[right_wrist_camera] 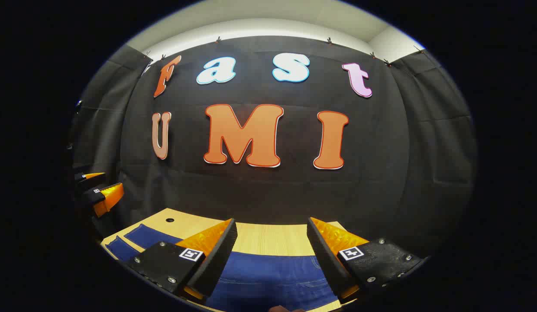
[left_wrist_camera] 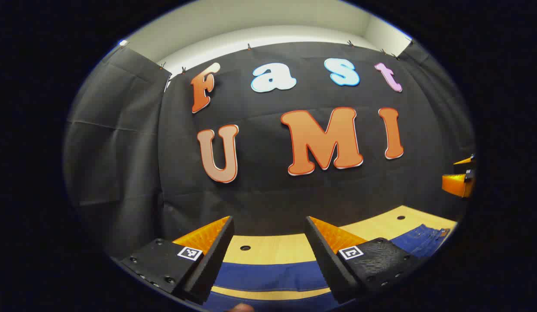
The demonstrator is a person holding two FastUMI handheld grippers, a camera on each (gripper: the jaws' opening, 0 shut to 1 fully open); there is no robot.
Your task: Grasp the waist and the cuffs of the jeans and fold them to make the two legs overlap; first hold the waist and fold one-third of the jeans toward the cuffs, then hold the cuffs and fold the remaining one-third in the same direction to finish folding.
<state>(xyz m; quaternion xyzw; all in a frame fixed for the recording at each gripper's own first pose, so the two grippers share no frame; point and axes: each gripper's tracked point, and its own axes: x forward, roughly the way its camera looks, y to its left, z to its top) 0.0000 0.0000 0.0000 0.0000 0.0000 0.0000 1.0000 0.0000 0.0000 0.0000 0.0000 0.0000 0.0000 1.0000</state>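
Item 1, left gripper (left_wrist_camera: 268,242): lower centre of the left gripper view, its 2 fingers spread wide with nothing between them, held above the table. The same gripper shows at the left edge of the right gripper view (right_wrist_camera: 99,190), raised above the table's near corner; its spread there cannot be told.

Item 2, right gripper (right_wrist_camera: 272,242): lower centre of the right gripper view, fingers likewise wide apart and holding nothing. It shows also at the right edge of the left gripper view (left_wrist_camera: 461,177).

Item 3, jeans (left_wrist_camera: 268,277): blue denim lying flat on the table. In the left gripper view, 2 leg bands run across the bottom of the frame with a strip of table between them, and the zipped waist end sits at lower right. In the right gripper view the jeans (right_wrist_camera: 268,273) fill the bottom centre, legs reaching to lower left.

Item 4, table (left_wrist_camera: 273,249): pale wood with small round holes, against the black cloth wall (left_wrist_camera: 268,190).
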